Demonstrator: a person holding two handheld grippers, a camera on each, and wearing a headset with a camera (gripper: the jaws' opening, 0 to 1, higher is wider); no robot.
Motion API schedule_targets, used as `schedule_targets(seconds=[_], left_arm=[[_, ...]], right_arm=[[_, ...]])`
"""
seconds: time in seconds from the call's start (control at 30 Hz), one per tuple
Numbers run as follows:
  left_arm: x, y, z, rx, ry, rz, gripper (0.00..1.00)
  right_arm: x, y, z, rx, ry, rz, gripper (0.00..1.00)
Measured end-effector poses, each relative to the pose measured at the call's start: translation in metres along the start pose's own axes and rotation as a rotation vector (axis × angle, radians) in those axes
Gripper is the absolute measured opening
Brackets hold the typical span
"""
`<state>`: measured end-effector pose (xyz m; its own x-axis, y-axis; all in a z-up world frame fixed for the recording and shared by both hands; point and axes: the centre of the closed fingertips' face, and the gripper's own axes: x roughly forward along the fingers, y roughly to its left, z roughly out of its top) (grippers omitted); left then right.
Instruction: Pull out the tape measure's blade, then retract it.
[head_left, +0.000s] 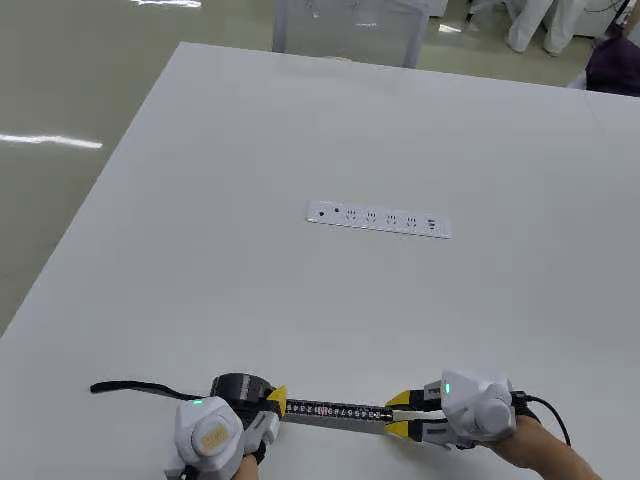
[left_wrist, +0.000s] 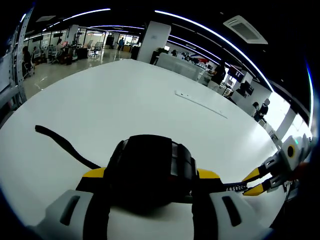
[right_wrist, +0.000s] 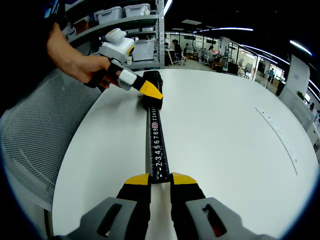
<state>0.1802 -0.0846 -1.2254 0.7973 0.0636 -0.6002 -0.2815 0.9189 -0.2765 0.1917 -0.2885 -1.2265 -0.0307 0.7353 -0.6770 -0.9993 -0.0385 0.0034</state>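
Note:
A black tape measure (head_left: 240, 389) lies near the table's front edge, its wrist strap (head_left: 130, 388) trailing left. My left gripper (head_left: 270, 402) is shut on the tape measure's case (left_wrist: 150, 170), yellow fingertips (left_wrist: 207, 174) either side. The black blade (head_left: 335, 411) with white numbers runs right to my right gripper (head_left: 399, 413), which is shut on the blade's end (right_wrist: 160, 172). In the right gripper view the blade (right_wrist: 156, 142) stretches straight away to the case (right_wrist: 153, 82) and the left gripper (right_wrist: 149, 89).
A white power strip (head_left: 378, 219) lies mid-table, beyond the grippers. The white table (head_left: 250, 150) has its left edge running diagonally, with floor beyond. A chair back (head_left: 350, 30) stands at the far edge. A mesh chair (right_wrist: 30, 135) shows beside the table.

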Motion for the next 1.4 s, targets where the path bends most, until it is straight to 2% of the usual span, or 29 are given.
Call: schedule_targets(seconds=[1.4], left_arm=[[-0.001, 0.001, 0.002, -0.036, 0.004, -0.010, 0.64]], right_arm=[[0.019, -0.002, 0.018, -0.019, -0.017, 0.017, 0.12]])
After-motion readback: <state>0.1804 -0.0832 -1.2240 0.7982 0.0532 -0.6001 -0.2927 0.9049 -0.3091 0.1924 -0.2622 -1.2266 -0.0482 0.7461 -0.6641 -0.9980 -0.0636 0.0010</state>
